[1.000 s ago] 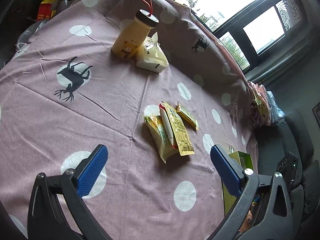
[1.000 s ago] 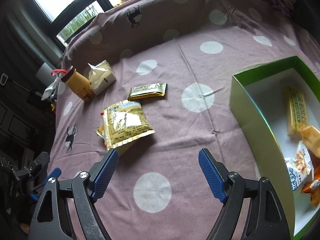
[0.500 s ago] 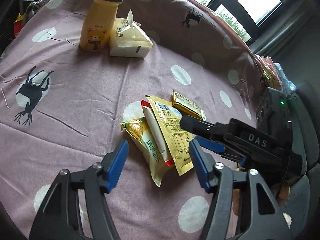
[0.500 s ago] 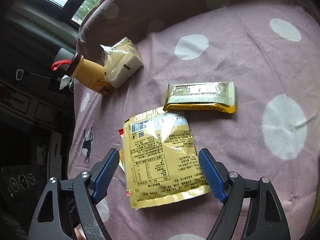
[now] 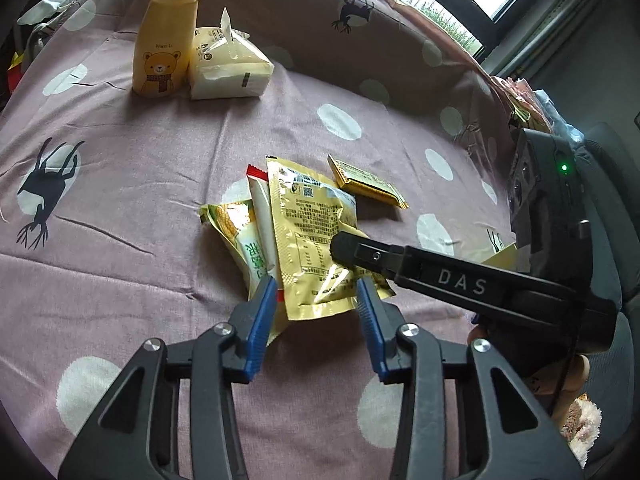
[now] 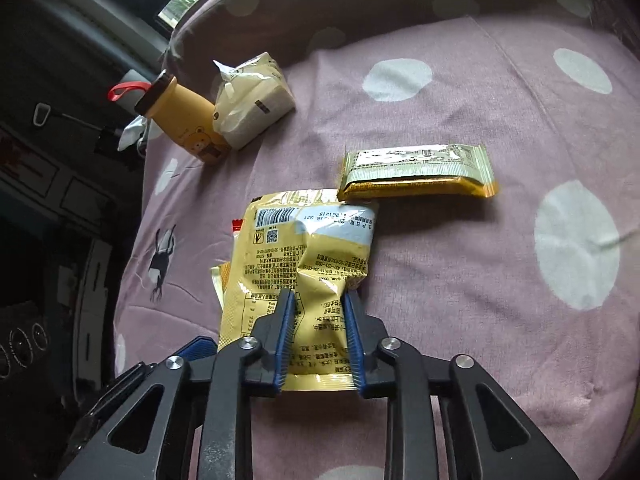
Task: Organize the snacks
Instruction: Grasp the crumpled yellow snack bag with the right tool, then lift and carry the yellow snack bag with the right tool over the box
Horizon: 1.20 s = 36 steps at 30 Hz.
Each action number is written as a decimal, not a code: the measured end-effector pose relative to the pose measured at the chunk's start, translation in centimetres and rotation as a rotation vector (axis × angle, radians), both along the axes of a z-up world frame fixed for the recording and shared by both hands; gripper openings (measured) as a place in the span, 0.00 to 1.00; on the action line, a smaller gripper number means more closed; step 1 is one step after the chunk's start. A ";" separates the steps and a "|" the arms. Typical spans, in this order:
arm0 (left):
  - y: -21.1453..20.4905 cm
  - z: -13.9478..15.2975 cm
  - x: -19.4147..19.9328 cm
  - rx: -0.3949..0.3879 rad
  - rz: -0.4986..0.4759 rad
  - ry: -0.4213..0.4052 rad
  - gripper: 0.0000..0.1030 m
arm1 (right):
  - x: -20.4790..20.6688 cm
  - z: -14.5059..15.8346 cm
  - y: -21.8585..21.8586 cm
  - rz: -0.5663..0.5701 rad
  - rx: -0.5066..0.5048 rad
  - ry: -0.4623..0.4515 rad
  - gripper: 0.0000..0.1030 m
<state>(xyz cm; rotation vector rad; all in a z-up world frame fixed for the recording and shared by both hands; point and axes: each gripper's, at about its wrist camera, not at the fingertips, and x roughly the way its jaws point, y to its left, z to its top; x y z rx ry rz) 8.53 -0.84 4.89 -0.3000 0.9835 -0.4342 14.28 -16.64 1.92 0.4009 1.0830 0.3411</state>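
Pinching gold packet (image 6: 310, 276) | right gripper (image 6: 318, 334) closing | left gripper (image 5: 316, 312) closing

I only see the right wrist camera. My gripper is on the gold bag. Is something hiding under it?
Observer: Yes. The left wrist view shows a packet with green writing lying under the gold bag.
Operator: Is anything else in that pile?
Observer: A white stick with a red end lies between those two.
Operator: Where's my other gripper?
Observer: The left gripper straddles the pile's near end. Its jaws are closing, with the gold bag's bottom edge between them.
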 end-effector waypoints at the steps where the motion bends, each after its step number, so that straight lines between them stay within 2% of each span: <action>1: -0.1 0.1 -0.3 0.000 -0.004 -0.006 0.38 | -0.3 0.2 0.0 0.001 0.002 -0.005 0.22; 6: 0.3 0.4 -1.6 -0.013 -0.015 -0.013 0.38 | -2.2 1.1 0.4 -0.001 -0.020 -0.025 0.19; 10: 0.7 0.7 -3.1 -0.021 -0.037 -0.019 0.39 | -4.0 1.9 0.2 -0.003 0.010 -0.044 0.18; 16: 0.4 0.4 -5.5 -0.049 -0.096 0.022 0.39 | -7.9 2.0 0.3 0.016 -0.017 -0.046 0.18; 21: -0.7 -0.6 -8.0 -0.015 -0.134 0.042 0.39 | -10.5 1.1 0.3 0.023 -0.068 0.006 0.18; 27: -1.6 -1.7 -8.1 -0.027 -0.125 0.087 0.40 | -11.2 -0.4 -0.3 -0.003 -0.073 0.062 0.18; 29: -2.0 -1.2 -8.5 -0.033 -0.136 0.070 0.39 | -11.4 -0.1 -0.4 0.001 -0.068 0.056 0.18; 32: -2.6 0.4 -9.2 -0.012 -0.142 0.001 0.39 | -12.0 1.2 -0.4 0.001 -0.080 0.007 0.18; 36: -3.1 2.3 -9.7 -0.033 -0.152 -0.044 0.39 | -13.0 3.3 -1.4 -0.018 -0.035 -0.057 0.18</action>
